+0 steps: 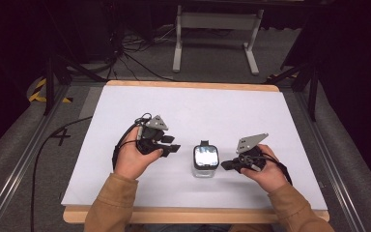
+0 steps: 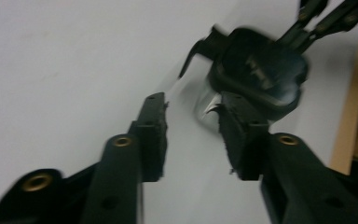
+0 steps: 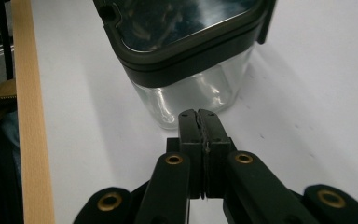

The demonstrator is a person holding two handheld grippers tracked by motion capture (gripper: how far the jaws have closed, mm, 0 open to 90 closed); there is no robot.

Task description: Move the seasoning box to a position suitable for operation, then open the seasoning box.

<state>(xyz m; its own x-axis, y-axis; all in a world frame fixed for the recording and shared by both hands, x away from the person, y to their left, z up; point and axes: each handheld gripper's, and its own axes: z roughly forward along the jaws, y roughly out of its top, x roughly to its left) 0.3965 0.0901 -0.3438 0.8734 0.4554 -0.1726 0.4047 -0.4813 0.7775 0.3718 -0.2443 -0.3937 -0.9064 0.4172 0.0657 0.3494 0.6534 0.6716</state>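
A clear square container [image 1: 206, 161] with a black latched lid stands on the white table top [image 1: 198, 111], between my two grippers. My left gripper [image 1: 170, 144] hovers just left of it, jaws apart with nothing between them. In the left gripper view, my left gripper [image 2: 191, 105] points at the container [image 2: 261, 70], which lies just beyond its fingertips. My right gripper [image 1: 224, 165] is shut, its tips at the container's right side. In the right gripper view, my right gripper [image 3: 199, 114] has its closed pads right at the clear lower wall of the container [image 3: 186, 42]; I cannot tell whether they touch it.
The table's wooden front edge [image 1: 198, 215] runs close behind both hands. A white metal stand [image 1: 217, 29] and loose cables [image 1: 125, 53] lie on the floor beyond the table. Metal rails [image 1: 19, 164] run along both sides.
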